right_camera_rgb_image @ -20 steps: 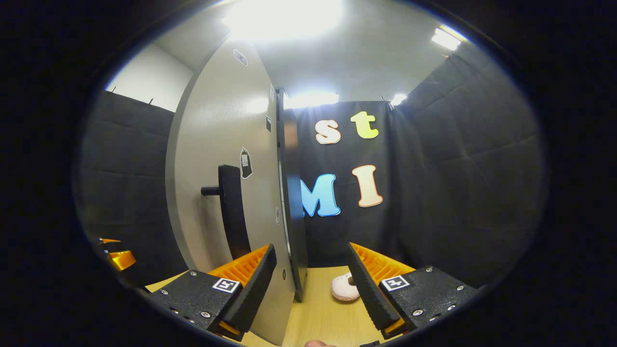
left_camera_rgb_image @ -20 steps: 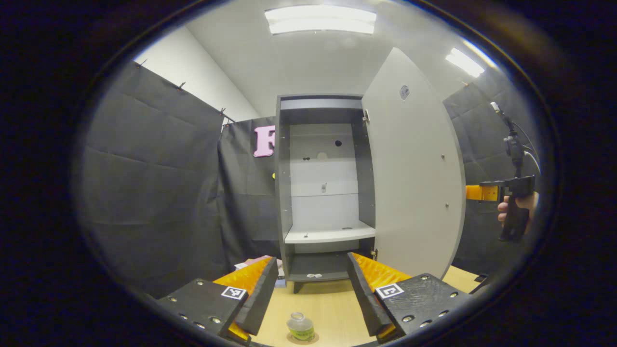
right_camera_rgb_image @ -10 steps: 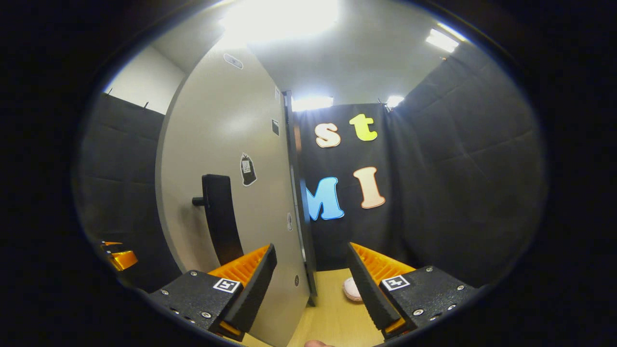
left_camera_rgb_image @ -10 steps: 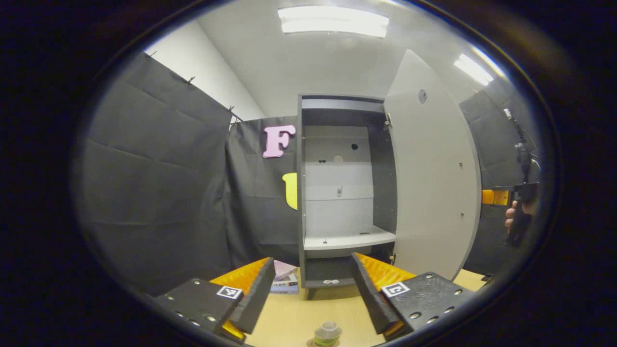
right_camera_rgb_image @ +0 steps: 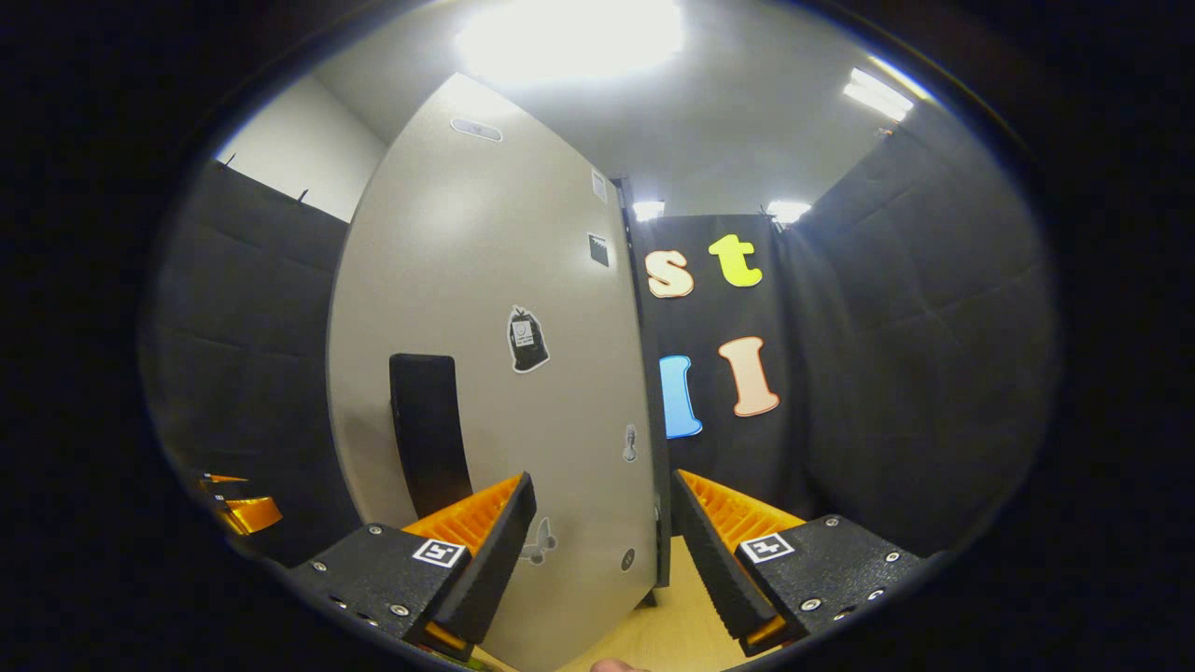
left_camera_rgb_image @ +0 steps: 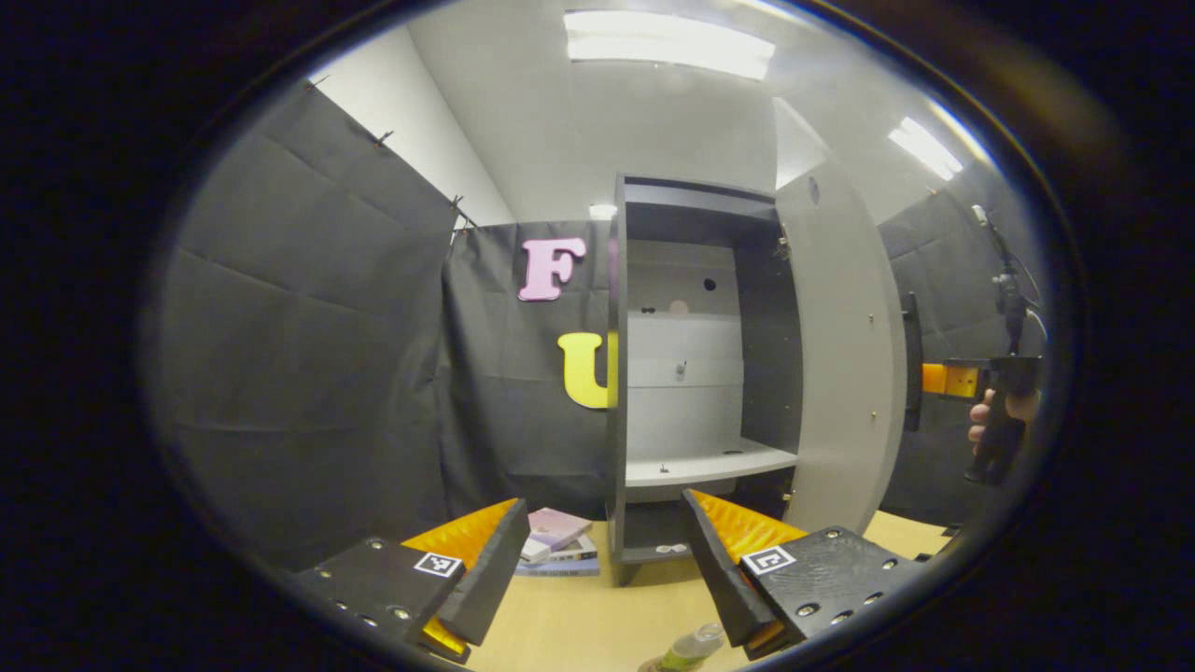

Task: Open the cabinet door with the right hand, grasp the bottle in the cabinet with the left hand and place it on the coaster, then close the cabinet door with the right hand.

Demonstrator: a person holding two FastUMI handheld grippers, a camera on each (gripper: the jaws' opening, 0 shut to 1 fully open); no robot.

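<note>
A small clear bottle (left_camera_rgb_image: 688,647) with a yellow-green label stands on a brown coaster (left_camera_rgb_image: 651,666) on the wooden table, at the bottom edge of the left gripper view. My left gripper (left_camera_rgb_image: 597,579) hangs open above and behind it, holding nothing. Beyond stands the grey cabinet (left_camera_rgb_image: 695,373), its pale door (left_camera_rgb_image: 840,373) swung partway toward the opening. A hand holds my right gripper (left_camera_rgb_image: 938,380) just past the door's outer side. In the right gripper view my right gripper (right_camera_rgb_image: 597,560) is open, close in front of the door (right_camera_rgb_image: 485,355) and beside its black handle (right_camera_rgb_image: 425,429).
A small stack of books (left_camera_rgb_image: 557,541) lies on the table left of the cabinet's foot. Black cloth walls close in both sides. The left gripper's fingers (right_camera_rgb_image: 238,511) show at the far left edge of the right gripper view.
The door has swung toward the cabinet, now near edge-on from the left gripper. The left gripper has drifted left and back; the bottle has slid to the lower right of its view.
</note>
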